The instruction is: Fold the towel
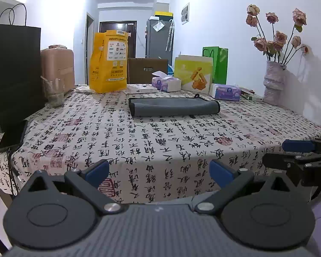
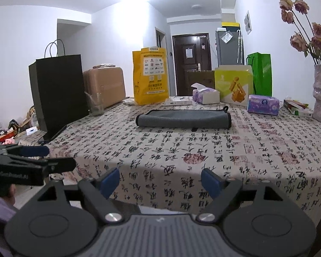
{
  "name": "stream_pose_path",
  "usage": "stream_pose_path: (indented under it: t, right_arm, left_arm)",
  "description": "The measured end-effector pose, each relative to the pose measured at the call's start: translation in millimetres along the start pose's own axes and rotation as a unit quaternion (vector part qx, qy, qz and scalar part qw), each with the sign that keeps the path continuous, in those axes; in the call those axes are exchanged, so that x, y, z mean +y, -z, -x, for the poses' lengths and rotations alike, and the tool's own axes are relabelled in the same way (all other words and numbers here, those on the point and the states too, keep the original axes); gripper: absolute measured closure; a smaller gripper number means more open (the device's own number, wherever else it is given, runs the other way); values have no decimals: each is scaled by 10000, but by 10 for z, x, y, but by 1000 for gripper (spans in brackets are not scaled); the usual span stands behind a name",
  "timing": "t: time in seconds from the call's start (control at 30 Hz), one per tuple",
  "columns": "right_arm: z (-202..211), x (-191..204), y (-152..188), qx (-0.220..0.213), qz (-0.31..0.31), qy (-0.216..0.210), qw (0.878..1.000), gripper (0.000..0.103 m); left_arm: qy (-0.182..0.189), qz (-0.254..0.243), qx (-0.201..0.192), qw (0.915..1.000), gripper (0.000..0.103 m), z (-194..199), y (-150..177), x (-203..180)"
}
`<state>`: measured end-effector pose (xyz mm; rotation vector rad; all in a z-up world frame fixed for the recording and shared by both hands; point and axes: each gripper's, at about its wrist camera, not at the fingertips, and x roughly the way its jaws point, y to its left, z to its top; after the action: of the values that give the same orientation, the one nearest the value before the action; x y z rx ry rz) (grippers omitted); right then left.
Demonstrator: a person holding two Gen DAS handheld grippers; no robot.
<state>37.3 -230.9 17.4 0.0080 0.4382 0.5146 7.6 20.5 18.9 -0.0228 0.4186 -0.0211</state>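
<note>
While vase (image 1: pixel 274 83) holds roses (image 1: pixel 276 38), glass (image 1: pixel 53 92) looks empty; folded towel (image 1: pixel 174 107) mid-bench (image 1: pixel 160 141); left gripper (image 1: pixel 159 171), right gripper (image 2: pixel 160 182) spread wide, near bench edge.

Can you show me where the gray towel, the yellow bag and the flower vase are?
gray towel (image 1: pixel 174 106): left wrist view, middle of its folded top.
yellow bag (image 2: pixel 150 77): right wrist view, printed front.
flower vase (image 1: pixel 274 83): left wrist view, its body.

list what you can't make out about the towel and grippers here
- Towel: layer count and underside hidden by its own top layer, both views.
- Right gripper: left wrist view's edge cuts off its body.
- Left gripper: right wrist view's edge cuts it off likewise.
- Yellow bag: print too small.
</note>
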Motion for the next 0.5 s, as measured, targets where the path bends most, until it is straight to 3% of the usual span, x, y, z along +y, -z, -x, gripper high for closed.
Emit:
stream_pose_path:
  t: [0.5]
  right_arm:
    - [67,6,68,29,-86,-8,10000,20]
  left_arm:
    - [-27,-38,-1,10000,1,66,58,-39]
